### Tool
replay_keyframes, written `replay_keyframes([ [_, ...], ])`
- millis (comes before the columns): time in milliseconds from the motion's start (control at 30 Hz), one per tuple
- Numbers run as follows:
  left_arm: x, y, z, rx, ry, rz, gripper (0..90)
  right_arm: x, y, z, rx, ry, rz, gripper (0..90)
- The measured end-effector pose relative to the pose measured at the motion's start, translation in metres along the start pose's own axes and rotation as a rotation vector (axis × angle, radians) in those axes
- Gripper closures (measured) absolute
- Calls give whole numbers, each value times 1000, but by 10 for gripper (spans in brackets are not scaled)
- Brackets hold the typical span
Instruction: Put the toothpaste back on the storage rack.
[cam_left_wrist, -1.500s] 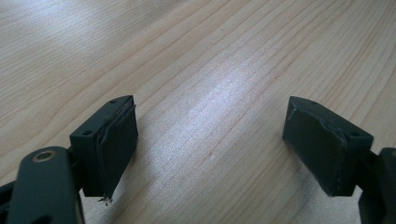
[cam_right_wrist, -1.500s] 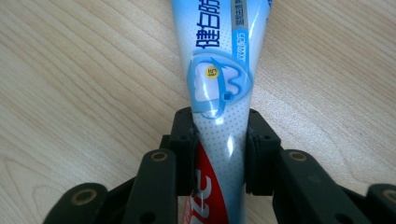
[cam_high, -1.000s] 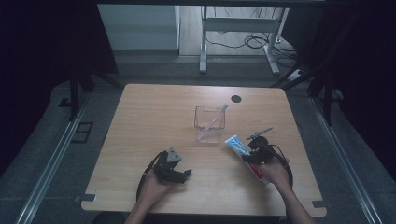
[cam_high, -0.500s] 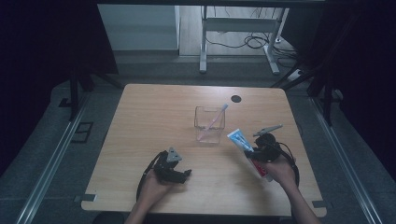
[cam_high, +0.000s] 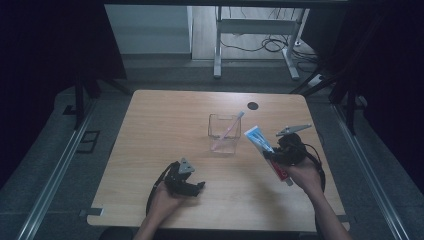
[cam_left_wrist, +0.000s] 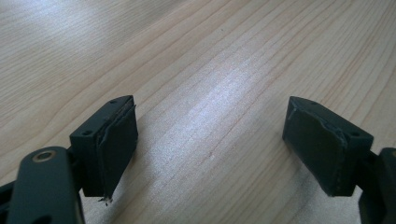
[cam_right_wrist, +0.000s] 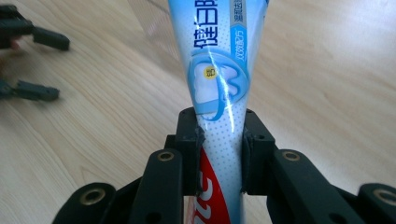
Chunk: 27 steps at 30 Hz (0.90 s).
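Right gripper (cam_right_wrist: 219, 158) clamped on toothpaste tube (cam_right_wrist: 219, 70), lifted off the table (cam_high: 150, 130), just right of the clear cup (cam_high: 224, 133); holds a toothbrush (cam_high: 228, 131) already; left to do: dropping the tube in; left gripper (cam_left_wrist: 210, 149) wide open, empty, near-left.

I'm working over a light wooden desk (cam_high: 165, 125) with a plain, pale grain. Near its middle stands a clear square cup (cam_high: 224, 133), upright, with a pink-handled toothbrush (cam_high: 228, 131) leaning inside it, its head poking out past the rim on the cup's far right. Beyond the cup, toward the far edge of the desk, I see a small dark round spot (cam_high: 253, 106) set in the top. Nearer me than the cup and to its left, my left gripper (cam_high: 184, 181) rests on the wood.
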<state>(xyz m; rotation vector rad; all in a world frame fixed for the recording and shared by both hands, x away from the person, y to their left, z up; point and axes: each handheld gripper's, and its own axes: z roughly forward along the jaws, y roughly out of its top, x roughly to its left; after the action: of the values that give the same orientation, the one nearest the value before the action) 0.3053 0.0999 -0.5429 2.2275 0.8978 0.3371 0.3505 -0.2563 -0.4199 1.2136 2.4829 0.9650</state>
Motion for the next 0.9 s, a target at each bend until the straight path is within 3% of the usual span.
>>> replay_keyframes([
  [400,0,0,0,0,0,0,181,3,31,-6,-60,22,-36,727],
  [900,0,0,0,0,0,0,181,11,65,9,-119,56,-69,728],
])
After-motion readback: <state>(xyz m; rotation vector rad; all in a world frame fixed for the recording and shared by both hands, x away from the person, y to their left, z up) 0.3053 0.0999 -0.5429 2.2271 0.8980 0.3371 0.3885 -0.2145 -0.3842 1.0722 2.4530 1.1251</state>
